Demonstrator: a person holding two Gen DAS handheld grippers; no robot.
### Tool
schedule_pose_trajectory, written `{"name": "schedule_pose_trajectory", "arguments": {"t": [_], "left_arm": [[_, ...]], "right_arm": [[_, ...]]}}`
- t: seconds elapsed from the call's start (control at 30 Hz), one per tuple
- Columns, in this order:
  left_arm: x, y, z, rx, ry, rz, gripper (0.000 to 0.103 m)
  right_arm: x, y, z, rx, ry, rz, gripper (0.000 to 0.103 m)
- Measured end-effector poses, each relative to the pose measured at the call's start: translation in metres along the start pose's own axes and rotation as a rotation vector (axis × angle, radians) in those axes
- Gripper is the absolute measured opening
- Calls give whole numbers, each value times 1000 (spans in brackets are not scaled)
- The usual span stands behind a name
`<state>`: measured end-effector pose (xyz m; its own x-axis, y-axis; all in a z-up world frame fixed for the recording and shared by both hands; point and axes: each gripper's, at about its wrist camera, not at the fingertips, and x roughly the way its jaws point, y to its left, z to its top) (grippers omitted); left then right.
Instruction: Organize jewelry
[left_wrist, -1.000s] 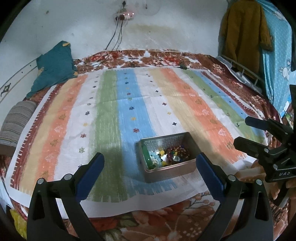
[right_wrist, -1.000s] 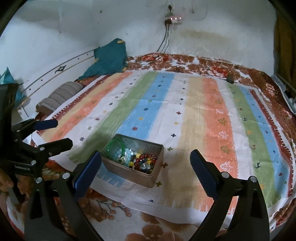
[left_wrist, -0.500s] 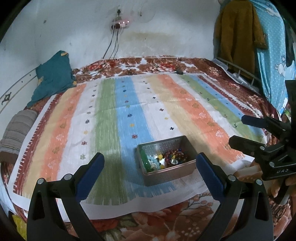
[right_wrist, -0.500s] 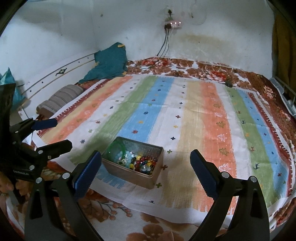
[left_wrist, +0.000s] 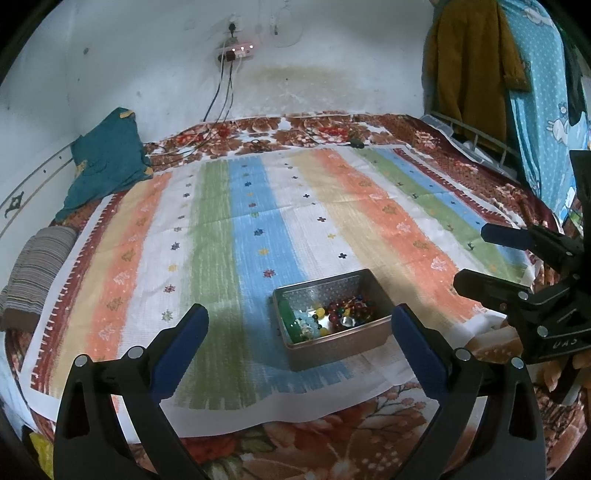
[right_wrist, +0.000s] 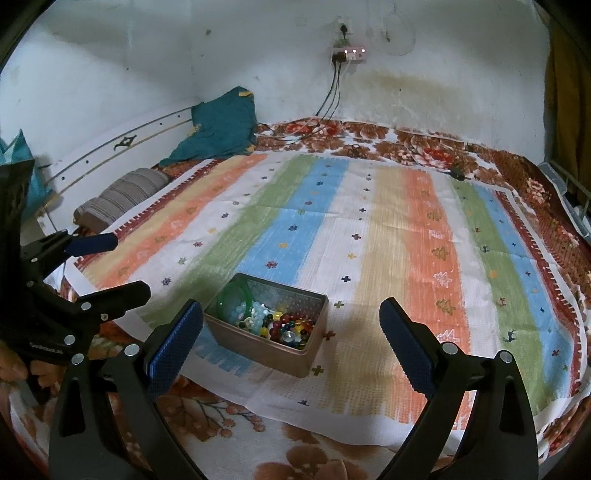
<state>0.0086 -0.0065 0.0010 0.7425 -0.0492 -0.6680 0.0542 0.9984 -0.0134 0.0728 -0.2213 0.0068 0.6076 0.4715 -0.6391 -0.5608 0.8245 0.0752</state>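
A rectangular metal tin sits on the striped cloth near its front edge. It holds a green bangle, pale beads and a heap of coloured bead jewelry. My left gripper is open and empty, held above and just in front of the tin. My right gripper is open and empty, also in front of the tin. Each gripper shows from the side in the other's view: the right one and the left one.
The cloth covers a bed with a floral blanket. A teal cushion and a striped bolster lie at the left. Cables hang from a wall socket. Clothes hang at the right.
Both grippers have pulled back and tilted up a little, so the tin sits lower in each view. Both stay open and empty. The tin has not moved.
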Motion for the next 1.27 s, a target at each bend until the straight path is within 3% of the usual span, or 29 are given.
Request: {"name": "schedule_pose_trajectory", "arguments": {"t": [1.27], "left_arm": [[-3,2,0,14,-10,-8,97]], "right_arm": [[0,-6,-2,17,-11,-20,97]]}}
